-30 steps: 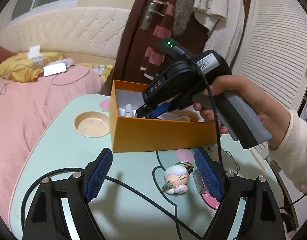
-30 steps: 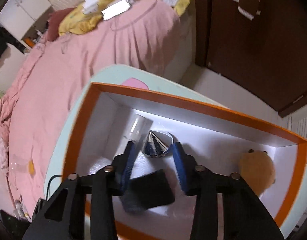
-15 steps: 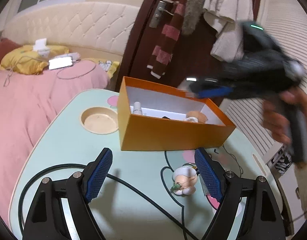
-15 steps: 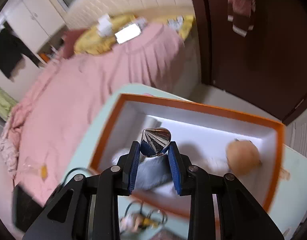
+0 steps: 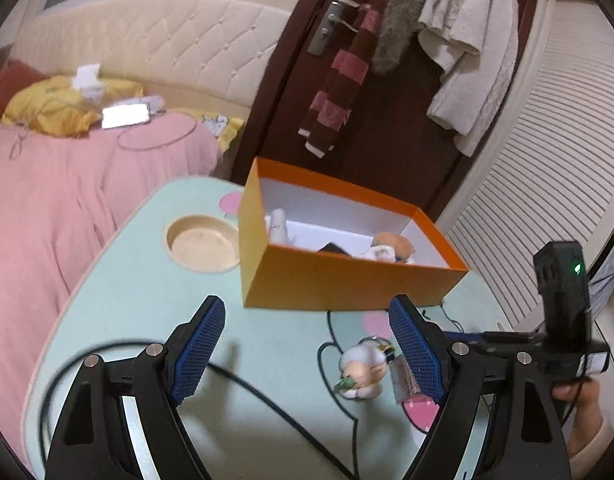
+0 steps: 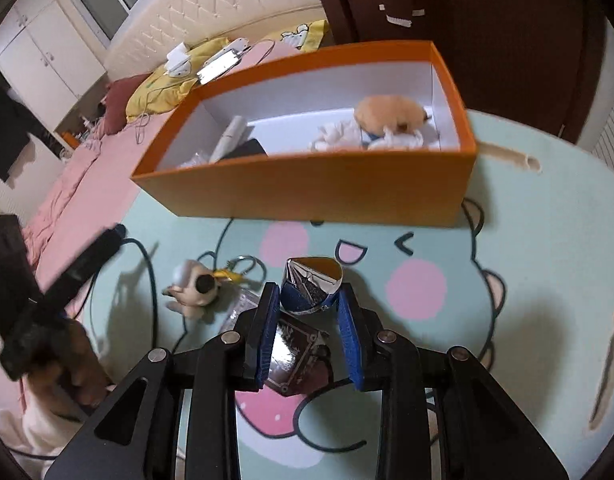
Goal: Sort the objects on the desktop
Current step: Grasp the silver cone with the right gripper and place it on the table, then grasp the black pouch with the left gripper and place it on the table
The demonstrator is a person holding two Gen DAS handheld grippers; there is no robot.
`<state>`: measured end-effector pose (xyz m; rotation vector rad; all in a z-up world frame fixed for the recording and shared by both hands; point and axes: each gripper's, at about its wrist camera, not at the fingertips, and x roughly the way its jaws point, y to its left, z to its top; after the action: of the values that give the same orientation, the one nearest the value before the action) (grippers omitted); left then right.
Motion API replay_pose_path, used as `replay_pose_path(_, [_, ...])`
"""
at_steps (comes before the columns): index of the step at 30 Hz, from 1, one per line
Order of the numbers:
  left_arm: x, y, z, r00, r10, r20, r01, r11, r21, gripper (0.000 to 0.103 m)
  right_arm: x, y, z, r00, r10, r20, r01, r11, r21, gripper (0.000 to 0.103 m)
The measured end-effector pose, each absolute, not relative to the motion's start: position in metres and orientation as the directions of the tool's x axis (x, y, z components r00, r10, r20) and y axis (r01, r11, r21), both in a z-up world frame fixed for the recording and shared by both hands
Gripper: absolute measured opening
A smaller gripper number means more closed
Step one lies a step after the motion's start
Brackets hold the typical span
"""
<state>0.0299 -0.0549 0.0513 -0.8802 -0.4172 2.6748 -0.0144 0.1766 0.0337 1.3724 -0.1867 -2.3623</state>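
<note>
Left to right, with the orange box (image 5: 347, 280) as landmark. To its left, a round recess (image 5: 203, 244) is sitting in the table (image 5: 139, 280), holding nothing that can be seen. Inside the box, a white tube (image 6: 231, 136) and a dark flat item (image 6: 247, 148) are lying at the left end; crumpled white material (image 6: 347, 136) and a tan plush (image 6: 391, 114) are lying at the right end. So part of the sorting appears done.

In front of the box, a small figurine on a keyring (image 6: 195, 284) and a clear packet (image 5: 403, 376) are lying on the table, outside the box. The left gripper (image 5: 311, 356) is hovering in front of the box with its fingers wide apart, holding nothing. The right gripper (image 6: 309, 332) is gripping a silver foil-wrapped piece (image 6: 311, 284) between its pads, in front of the box and above a dark foil card (image 6: 295, 356).

Judging by this, at least the figurine, packet, card and foil piece remain outside the box; whether the foil piece is heading in or coming out cannot be settled.

Hard to make out: the box floor behind its near wall, the packet's contents, and the blurred hand at the right view's left edge.
</note>
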Motion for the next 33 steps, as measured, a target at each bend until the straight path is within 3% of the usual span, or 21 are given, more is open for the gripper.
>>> replay_pose_path(5, [0.013,-0.042,0.077,-0.751,0.347,-0.562,-0.222,-0.934,-0.279,0.078,-0.003,0.177,0.030,-0.469,-0.420,-0.777,0.281,-0.905,0.320,0.034])
replay_pose_path(9, [-0.019,-0.024,0.099,-0.706,0.312,-0.635,-0.248,-0.950,-0.191,0.069,0.011,0.191,0.035,-0.552,-0.458,-0.697,0.270,-0.889,0.371,0.040])
replay_pose_path(12, [-0.059,-0.002,0.105,-0.580,0.304,-0.756,-0.295,-0.943,-0.152,0.058,0.018,0.203,0.037,-0.575,-0.488,-0.657,0.250,-0.869,0.426,0.049])
replay_pose_path(14, [-0.087,0.013,0.101,-0.451,0.303,-0.840,-0.333,-0.930,-0.156,0.048,0.020,0.210,0.036,-0.575,-0.508,-0.642,0.238,-0.854,0.463,0.050])
replay_pose_path(17, [-0.118,0.033,0.093,-0.323,0.229,-0.918,-0.379,-0.920,-0.096,0.047,0.018,0.216,0.033,-0.563,-0.525,-0.638,0.223,-0.840,0.495,0.050])
replay_pose_path(25, [-0.145,0.054,0.055,-0.104,0.117,-0.988,-0.426,-0.903,-0.062,0.049,0.020,0.222,0.037,-0.556,-0.561,-0.613,0.234,-0.813,0.532,0.050])
replay_pose_path(31, [-0.157,0.047,0.036,-0.035,0.160,-0.986,-0.407,-0.904,-0.132,0.048,0.017,0.225,0.037,-0.549,-0.574,-0.607,0.236,-0.803,0.547,0.050])
replay_pose_path(33, [-0.154,0.044,0.037,-0.042,0.186,-0.982,-0.407,-0.901,-0.153,0.041,0.016,0.226,0.037,-0.547,-0.579,-0.605,0.236,-0.800,0.552,0.050])
